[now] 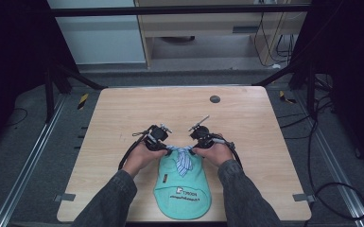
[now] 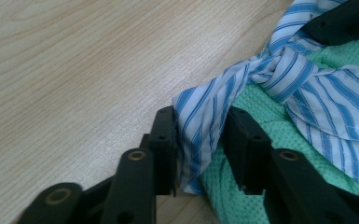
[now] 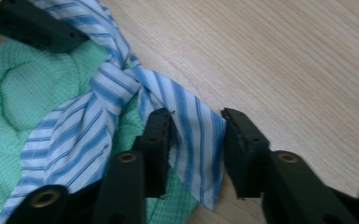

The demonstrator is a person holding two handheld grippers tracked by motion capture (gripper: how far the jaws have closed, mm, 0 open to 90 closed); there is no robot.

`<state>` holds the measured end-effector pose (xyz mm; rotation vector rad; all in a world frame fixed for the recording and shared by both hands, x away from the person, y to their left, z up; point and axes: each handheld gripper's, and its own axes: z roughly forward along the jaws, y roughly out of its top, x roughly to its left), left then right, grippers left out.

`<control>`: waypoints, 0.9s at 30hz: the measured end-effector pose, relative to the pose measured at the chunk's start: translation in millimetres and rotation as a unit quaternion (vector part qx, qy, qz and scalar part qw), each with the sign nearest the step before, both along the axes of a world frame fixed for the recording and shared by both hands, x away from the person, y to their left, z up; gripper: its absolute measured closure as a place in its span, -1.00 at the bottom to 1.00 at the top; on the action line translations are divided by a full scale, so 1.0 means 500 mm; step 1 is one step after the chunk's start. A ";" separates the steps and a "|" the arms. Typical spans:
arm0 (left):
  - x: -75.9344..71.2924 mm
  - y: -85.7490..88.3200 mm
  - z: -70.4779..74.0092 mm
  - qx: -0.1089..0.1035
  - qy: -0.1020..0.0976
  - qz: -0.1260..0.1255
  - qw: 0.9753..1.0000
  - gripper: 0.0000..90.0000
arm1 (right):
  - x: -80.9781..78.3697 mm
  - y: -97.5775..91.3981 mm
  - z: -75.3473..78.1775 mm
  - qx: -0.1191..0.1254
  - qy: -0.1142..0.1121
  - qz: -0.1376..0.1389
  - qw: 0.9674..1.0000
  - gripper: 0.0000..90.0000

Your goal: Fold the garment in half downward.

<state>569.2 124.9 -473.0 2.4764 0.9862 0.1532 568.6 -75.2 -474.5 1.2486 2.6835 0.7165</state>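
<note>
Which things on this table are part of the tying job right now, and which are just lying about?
In the job:
- striped cloth strip, knotted, one end between each gripper's jaws
- green cap under the knot
- left gripper
- right gripper

Lying about:
- dark round disc at the table's far edge

- A light wooden surface (image 1: 179, 113) with rounded corners sits in a dark metal frame.
- A small dark round disc (image 1: 214, 99) lies near its far edge.
- Grey floor (image 1: 326, 142) with loose black cables (image 1: 345, 189) surrounds it.
- A pale cabinet (image 1: 208, 28) stands behind.
</note>
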 end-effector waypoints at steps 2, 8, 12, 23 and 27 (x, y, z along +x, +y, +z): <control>-0.002 -0.001 0.000 0.001 -0.004 -0.004 1.000 0.63 | -0.003 0.003 0.000 -0.001 -0.002 0.007 1.000 0.56; -0.005 -0.001 -0.003 -0.010 -0.006 -0.007 1.000 0.83 | -0.011 0.013 0.003 -0.008 -0.011 0.021 1.000 0.81; -0.004 0.001 -0.001 -0.010 -0.007 -0.011 1.000 0.87 | -0.014 0.014 0.004 -0.014 -0.021 0.027 0.999 0.83; -0.008 0.000 0.043 -0.004 -0.014 -0.023 1.000 0.89 | -0.027 0.014 0.041 -0.017 -0.035 0.037 0.999 0.84; -0.007 -0.001 0.050 -0.005 -0.017 -0.027 0.999 0.89 | -0.029 0.014 0.051 -0.018 -0.040 0.041 0.998 0.84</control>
